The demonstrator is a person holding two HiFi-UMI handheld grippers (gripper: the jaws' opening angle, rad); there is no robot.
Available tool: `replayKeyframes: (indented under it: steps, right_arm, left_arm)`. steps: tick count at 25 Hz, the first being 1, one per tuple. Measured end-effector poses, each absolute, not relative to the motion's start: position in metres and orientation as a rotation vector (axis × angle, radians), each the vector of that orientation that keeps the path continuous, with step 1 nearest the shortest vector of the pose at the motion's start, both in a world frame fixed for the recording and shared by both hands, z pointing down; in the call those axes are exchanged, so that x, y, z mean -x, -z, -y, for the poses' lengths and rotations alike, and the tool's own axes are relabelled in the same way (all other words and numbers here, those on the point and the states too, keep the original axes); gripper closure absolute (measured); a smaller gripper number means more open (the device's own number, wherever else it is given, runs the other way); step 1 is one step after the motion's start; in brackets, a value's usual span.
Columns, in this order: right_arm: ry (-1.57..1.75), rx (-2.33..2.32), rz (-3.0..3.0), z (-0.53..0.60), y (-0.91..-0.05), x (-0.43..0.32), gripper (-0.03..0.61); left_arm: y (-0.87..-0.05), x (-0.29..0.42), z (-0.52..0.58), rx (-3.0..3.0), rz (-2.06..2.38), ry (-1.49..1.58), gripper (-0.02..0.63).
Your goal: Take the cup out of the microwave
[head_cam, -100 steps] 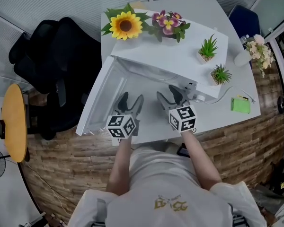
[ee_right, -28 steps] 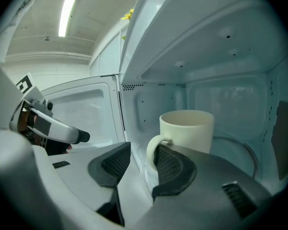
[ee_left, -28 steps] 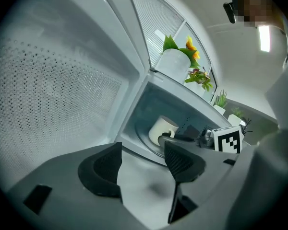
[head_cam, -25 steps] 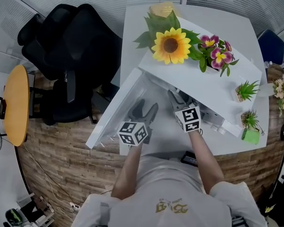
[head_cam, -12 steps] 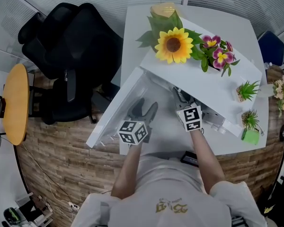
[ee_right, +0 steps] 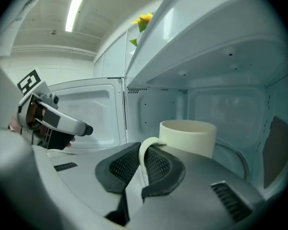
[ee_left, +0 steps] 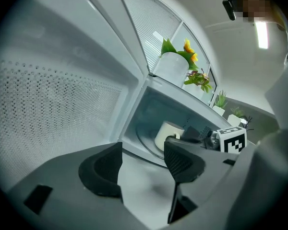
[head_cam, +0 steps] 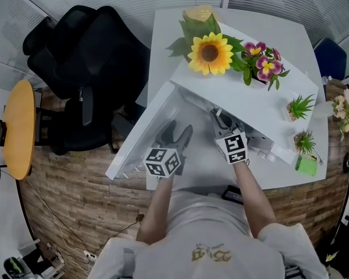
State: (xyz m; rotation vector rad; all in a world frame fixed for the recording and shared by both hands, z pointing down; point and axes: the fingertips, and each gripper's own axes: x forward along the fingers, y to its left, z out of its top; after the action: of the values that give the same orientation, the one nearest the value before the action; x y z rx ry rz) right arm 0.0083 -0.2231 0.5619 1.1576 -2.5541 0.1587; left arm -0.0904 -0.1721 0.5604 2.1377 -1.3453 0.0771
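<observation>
The cream ceramic cup (ee_right: 189, 135) sits inside the open white microwave (ee_right: 221, 47). The right hand-held gripper (ee_right: 143, 159) has just closed its jaws and pinches the cup's handle. The left hand-held gripper (ee_left: 141, 164) hovers spread beside the swung-out perforated door (ee_left: 53, 109). A yellow artificial sunflower (head_cam: 209, 53) stands on top.

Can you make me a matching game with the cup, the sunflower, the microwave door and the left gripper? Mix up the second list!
Things:
1. cup
2. sunflower
3. microwave door
4. left gripper

States:
A. swung open
B. jaws apart, nothing between them
C. inside the microwave, handle pinched by the right gripper
D. on top of the microwave

Pairs: 1-C, 2-D, 3-A, 4-B.

The right gripper's jaws have just been closing, with the cup's handle between them.
</observation>
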Motion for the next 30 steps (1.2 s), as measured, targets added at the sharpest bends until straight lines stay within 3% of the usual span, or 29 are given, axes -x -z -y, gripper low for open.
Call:
replayKeyframes:
  steps: [30]
  right_arm:
    - [-0.127, -1.066, 2.641, 0.142, -0.536, -0.007, 0.549]
  left_arm:
    - [-0.527, 0.081, 0.137, -2.202, 1.361, -0.040, 0.347]
